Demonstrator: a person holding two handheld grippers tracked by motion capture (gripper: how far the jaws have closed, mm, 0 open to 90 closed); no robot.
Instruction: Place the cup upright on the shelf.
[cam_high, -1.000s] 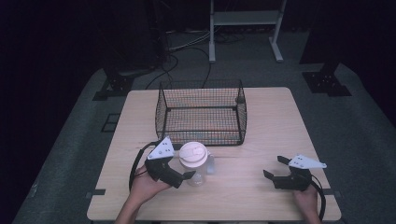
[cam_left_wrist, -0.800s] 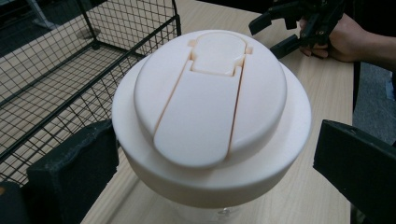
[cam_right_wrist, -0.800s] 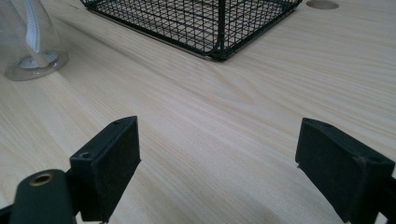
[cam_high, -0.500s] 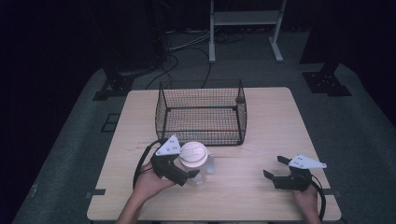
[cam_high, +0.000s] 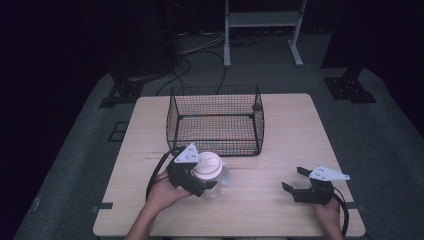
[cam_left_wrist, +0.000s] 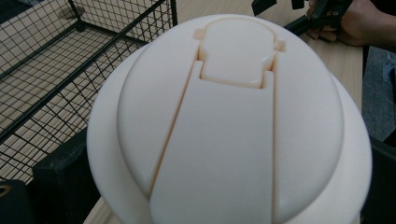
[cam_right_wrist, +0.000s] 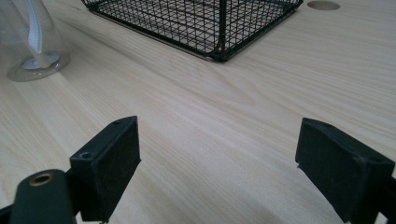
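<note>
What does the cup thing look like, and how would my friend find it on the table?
Start at the wooden table and find the black wire basket on it. Just in front of the basket, on the person's left side, the left gripper has its jaws around a clear cup. Its round cream-white lid, with a flip tab across the top, is the palest thing among the black parts around it.

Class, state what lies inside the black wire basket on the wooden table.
Inside the black wire basket nothing shows; bare wooden table is seen through its mesh floor. No part of its floor is covered.
</note>
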